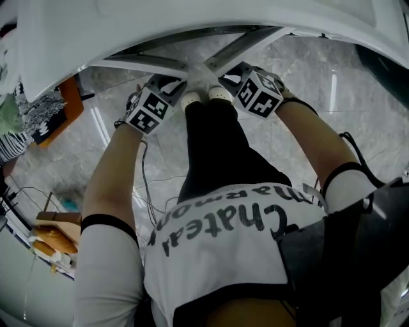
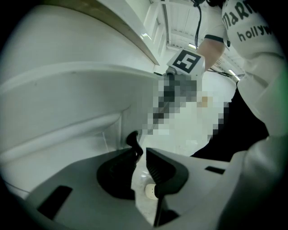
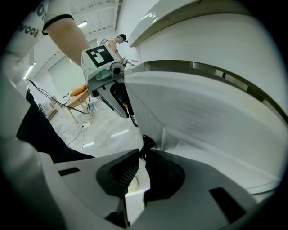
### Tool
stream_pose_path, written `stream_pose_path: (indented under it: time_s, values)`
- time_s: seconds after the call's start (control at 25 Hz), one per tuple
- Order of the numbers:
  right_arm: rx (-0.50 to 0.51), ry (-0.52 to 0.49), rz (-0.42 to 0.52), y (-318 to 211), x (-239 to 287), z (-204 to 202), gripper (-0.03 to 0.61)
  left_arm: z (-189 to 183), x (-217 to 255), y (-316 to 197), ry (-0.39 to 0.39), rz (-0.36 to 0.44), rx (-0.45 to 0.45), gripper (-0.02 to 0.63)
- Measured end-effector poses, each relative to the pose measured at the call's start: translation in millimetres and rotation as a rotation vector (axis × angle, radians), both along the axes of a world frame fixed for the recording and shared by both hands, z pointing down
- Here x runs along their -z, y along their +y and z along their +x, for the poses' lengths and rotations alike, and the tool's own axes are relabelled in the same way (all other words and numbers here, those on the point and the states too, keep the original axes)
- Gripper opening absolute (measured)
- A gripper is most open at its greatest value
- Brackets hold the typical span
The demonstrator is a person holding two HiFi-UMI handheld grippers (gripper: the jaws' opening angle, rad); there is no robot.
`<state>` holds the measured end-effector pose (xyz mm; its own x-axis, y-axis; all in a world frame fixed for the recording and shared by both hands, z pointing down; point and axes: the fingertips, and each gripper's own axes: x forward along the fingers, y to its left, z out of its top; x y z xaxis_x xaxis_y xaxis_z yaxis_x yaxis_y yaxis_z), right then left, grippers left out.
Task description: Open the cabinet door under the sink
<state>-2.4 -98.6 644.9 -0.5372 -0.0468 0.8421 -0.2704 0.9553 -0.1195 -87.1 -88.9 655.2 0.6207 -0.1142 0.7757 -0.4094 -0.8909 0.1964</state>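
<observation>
Two white cabinet doors stand swung out under the counter. The left door (image 1: 137, 64) (image 2: 67, 103) and the right door (image 1: 246, 43) (image 3: 202, 117) form a V in the head view. My left gripper (image 1: 171, 82) (image 2: 140, 150) has a narrow gap between its jaws. The left door's black handle (image 2: 132, 138) sits at the tip of the left jaw, and the floor shows through the gap. My right gripper (image 1: 231, 78) (image 3: 143, 152) is shut on the right door's black handle (image 3: 147, 143). Each gripper also shows in the other's view: the right gripper (image 2: 180, 74), the left gripper (image 3: 123, 103).
The white counter (image 1: 192, 19) overhangs both doors. The person's white shoes (image 1: 190, 99) stand on the marble floor (image 1: 307, 83) between the doors. An orange chair (image 1: 64, 105) is at the left, a wooden stool (image 1: 54, 230) lower left, and cables (image 1: 150, 185) lie on the floor.
</observation>
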Motion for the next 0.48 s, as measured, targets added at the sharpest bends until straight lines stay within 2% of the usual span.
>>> stream_pose_path:
  time_s: [0.48]
  values:
    - [0.063,0.047,0.001,22.2,-2.0,20.7,0.040,-12.1,-1.3,19.4,-0.040,0.005,-0.045,0.044]
